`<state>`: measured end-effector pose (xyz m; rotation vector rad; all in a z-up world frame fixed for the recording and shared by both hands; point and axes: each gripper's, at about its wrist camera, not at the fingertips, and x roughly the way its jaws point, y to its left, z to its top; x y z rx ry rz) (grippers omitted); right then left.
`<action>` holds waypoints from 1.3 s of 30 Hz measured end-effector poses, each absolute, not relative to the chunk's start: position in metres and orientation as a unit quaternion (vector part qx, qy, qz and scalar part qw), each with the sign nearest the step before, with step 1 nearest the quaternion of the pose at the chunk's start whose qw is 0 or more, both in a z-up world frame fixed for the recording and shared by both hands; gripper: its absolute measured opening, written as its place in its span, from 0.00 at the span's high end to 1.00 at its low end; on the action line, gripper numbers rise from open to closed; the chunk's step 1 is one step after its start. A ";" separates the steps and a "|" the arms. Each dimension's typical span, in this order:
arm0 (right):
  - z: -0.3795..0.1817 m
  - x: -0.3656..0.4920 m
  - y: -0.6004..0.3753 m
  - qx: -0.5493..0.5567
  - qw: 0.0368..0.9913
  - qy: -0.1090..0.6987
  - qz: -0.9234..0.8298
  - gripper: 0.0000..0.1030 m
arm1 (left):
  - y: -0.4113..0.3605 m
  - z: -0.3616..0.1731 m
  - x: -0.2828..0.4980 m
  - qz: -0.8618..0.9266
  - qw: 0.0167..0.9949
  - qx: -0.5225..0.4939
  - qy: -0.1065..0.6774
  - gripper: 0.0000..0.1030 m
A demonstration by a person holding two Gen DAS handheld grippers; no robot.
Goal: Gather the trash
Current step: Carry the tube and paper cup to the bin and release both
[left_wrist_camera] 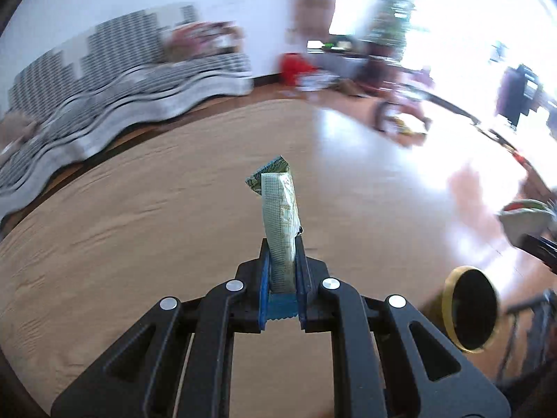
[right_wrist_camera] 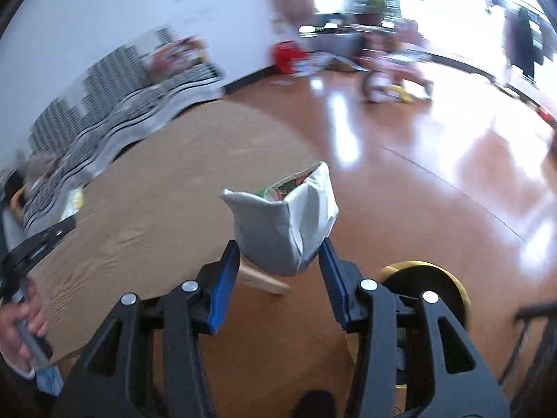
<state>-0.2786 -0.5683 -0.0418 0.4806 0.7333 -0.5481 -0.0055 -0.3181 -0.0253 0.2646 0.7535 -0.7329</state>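
Note:
My left gripper (left_wrist_camera: 282, 244) is shut on a green and white snack wrapper (left_wrist_camera: 280, 209) that sticks up from between its blue pads. My right gripper (right_wrist_camera: 278, 249) is shut on a crumpled white packet (right_wrist_camera: 275, 230) whose open top shows a colourful inside; both blue pads press on its lower sides. Both grippers hang above the edge of a round beige tabletop (left_wrist_camera: 139, 226) and a glossy brown floor (right_wrist_camera: 417, 191). A round black bin with a gold rim (left_wrist_camera: 471, 313) (right_wrist_camera: 424, 282) stands on the floor, low and to the right. A hand (right_wrist_camera: 21, 317) grips the left tool's handle.
A grey striped sofa (left_wrist_camera: 104, 80) lines the white wall at the left. A red item (left_wrist_camera: 292, 66), scattered clutter and a small wheeled toy (right_wrist_camera: 390, 80) lie at the far side of the floor. A dark metal frame (left_wrist_camera: 532, 331) is at the lower right.

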 end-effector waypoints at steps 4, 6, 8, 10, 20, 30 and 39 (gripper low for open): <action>-0.061 -0.340 -0.612 0.264 0.833 0.360 -0.327 0.54 | -0.380 -0.037 -0.066 -0.423 0.818 0.142 0.363 0.89; -0.072 -0.360 -0.625 0.281 0.819 0.365 -0.343 0.54 | -0.410 -0.050 -0.098 -0.457 0.793 0.151 0.373 0.89; -0.087 -0.376 -0.641 0.303 0.796 0.379 -0.362 0.54 | -0.430 -0.059 -0.122 -0.484 0.771 0.155 0.384 0.89; -0.104 -0.387 -0.652 0.330 0.773 0.395 -0.370 0.54 | -0.445 -0.066 -0.139 -0.500 0.757 0.164 0.388 0.89; -0.134 -0.408 -0.674 0.378 0.737 0.415 -0.377 0.54 | -0.475 -0.089 -0.177 -0.528 0.726 0.196 0.395 0.89; -0.128 -0.391 -0.669 0.372 0.739 0.418 -0.376 0.53 | -0.490 -0.093 -0.169 -0.522 0.725 0.202 0.401 0.89; -0.124 -0.394 -0.669 0.371 0.741 0.405 -0.387 0.39 | -0.492 -0.097 -0.173 -0.526 0.719 0.209 0.404 0.89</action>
